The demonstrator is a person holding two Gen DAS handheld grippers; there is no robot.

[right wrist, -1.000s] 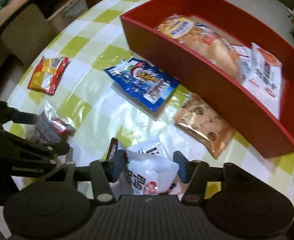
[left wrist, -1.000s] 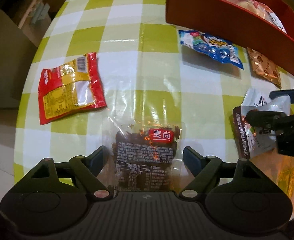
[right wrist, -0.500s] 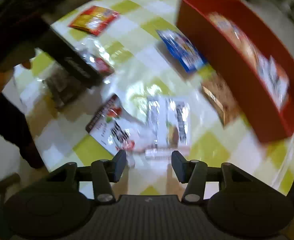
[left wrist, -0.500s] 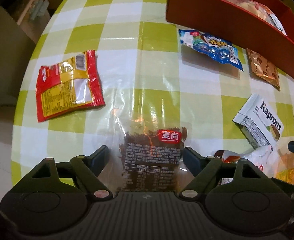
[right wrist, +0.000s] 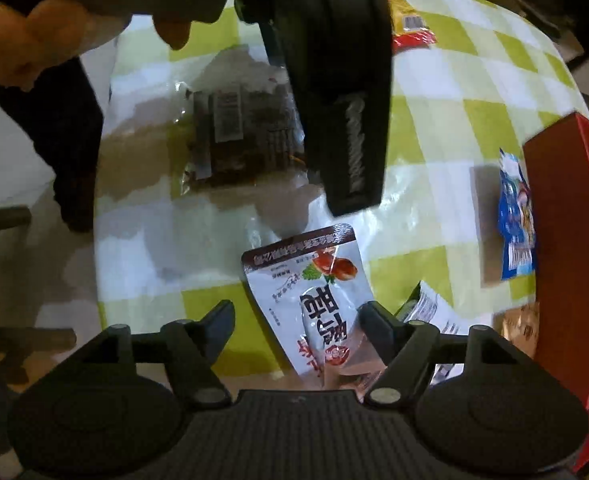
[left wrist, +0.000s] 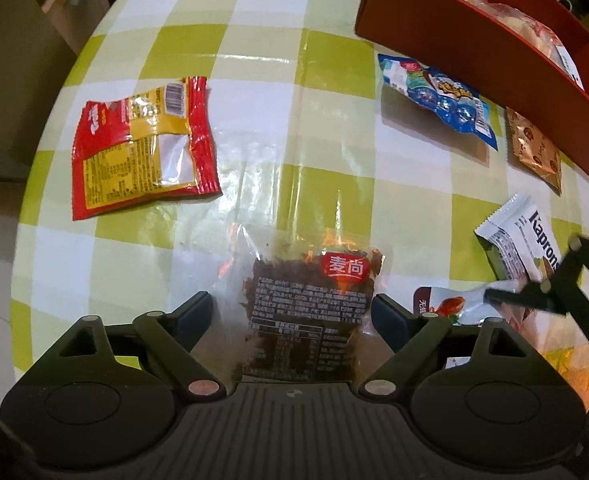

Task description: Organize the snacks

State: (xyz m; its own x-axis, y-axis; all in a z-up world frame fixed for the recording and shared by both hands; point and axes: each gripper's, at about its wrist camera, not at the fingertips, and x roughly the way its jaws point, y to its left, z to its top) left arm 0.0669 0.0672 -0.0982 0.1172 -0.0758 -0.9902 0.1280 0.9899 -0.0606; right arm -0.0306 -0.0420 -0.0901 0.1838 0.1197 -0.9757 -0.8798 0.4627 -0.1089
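My left gripper (left wrist: 294, 318) points down over a clear packet of dark snack with a red label (left wrist: 314, 300). Its jaws are opening and the packet lies on the table between them, not pressed. The right wrist view shows the same packet (right wrist: 234, 136) partly hidden by the left gripper's black body (right wrist: 342, 100). My right gripper (right wrist: 298, 320) is opening over a white chestnut pouch (right wrist: 310, 296), which lies flat between its fingers. The red tray (left wrist: 494, 52), holding several packets, stands at the far right.
On the checked tablecloth lie a red-yellow packet (left wrist: 142, 148), a blue packet (left wrist: 438, 96), a copper packet (left wrist: 534, 148) and a white Kaprons wrapper (left wrist: 522, 236). The table's rounded edge (left wrist: 34, 220) drops off on the left. A person's hand (right wrist: 14, 40) is above the near edge.
My right gripper rolled, moved sideways and opened, letting go of the white pouch, which now lies on the table. My left jaws widened a little over the clear packet.
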